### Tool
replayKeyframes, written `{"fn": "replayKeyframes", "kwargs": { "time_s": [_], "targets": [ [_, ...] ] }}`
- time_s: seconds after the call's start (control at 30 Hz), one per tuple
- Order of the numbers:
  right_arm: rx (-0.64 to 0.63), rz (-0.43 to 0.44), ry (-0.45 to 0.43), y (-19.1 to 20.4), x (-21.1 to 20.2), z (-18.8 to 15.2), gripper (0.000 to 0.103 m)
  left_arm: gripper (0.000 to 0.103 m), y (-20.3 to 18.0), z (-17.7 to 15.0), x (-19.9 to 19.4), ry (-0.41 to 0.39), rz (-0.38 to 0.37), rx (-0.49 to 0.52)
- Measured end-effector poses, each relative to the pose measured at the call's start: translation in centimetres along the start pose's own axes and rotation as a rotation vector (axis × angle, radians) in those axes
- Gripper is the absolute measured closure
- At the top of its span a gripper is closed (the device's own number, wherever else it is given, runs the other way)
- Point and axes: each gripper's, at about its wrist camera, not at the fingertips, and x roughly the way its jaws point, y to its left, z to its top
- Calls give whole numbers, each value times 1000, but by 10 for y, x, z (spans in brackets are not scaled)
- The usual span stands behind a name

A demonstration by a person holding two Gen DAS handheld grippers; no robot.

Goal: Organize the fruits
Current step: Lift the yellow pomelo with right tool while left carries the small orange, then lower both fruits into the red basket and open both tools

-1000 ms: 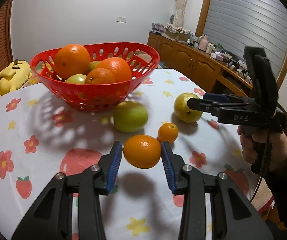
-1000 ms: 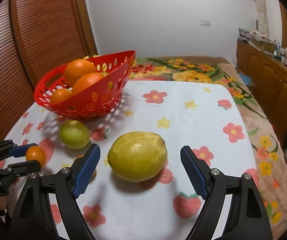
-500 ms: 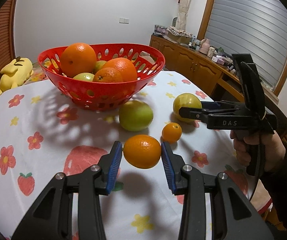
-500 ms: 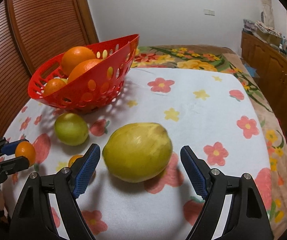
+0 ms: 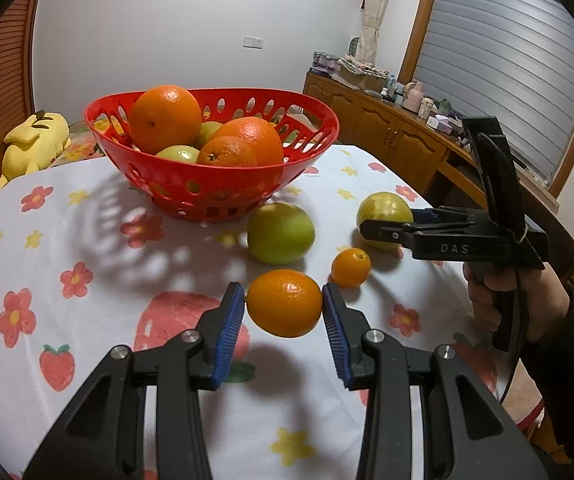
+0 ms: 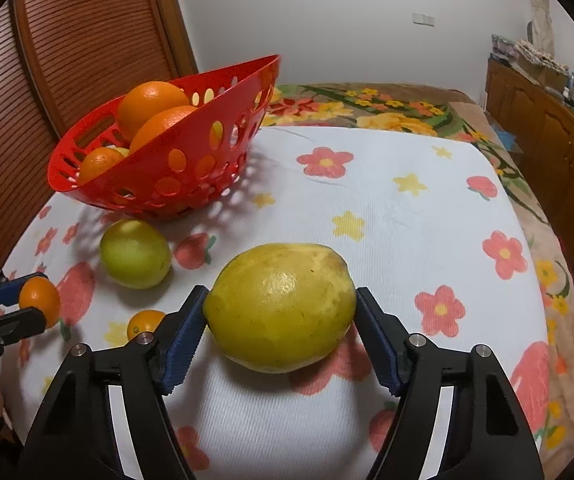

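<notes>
My left gripper (image 5: 283,300) is shut on a small orange (image 5: 285,303) and holds it just above the flowered tablecloth; the same gripper (image 6: 11,304) and orange (image 6: 39,302) show at the left edge of the right wrist view. My right gripper (image 6: 279,300) is closing on a big yellow fruit (image 6: 283,304) that rests on the cloth. Both blue pads touch its sides. In the left wrist view that gripper (image 5: 383,220) reaches in from the right around the yellow fruit (image 5: 383,206). Behind stands a red perforated basket (image 5: 207,188) holding oranges and green fruit.
A green fruit (image 5: 280,233) lies in front of the basket, and a tiny mandarin (image 5: 351,267) sits between it and the yellow fruit. A yellow plush toy (image 5: 35,144) lies beyond the table at far left. Wooden cabinets (image 5: 387,136) line the right wall. A person's hand (image 5: 515,292) holds the right gripper.
The right gripper's jaws have narrowed from wide apart to touching the yellow fruit, and the gripper has come a little closer to it. The left gripper still holds the small orange.
</notes>
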Motion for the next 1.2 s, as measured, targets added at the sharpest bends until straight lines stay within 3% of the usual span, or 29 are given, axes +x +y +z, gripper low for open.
{"fn": "replayKeyframes", "kwargs": {
  "time_s": [0.2,0.47,0.87,1.2],
  "targets": [
    [-14,1,6,0,-8,-1,29,65,1,18,-9,-36,18,25],
    [-57,41,-64,17,-40,13,29,65,8,41,-25,-89,38,37],
    [-143,64,-126,39,-65,67,29,65,19,87,-23,-140,40,78],
    [-219,75,-116,47,-42,116,29,65,46,105,-1,-116,64,66]
  ]
}}
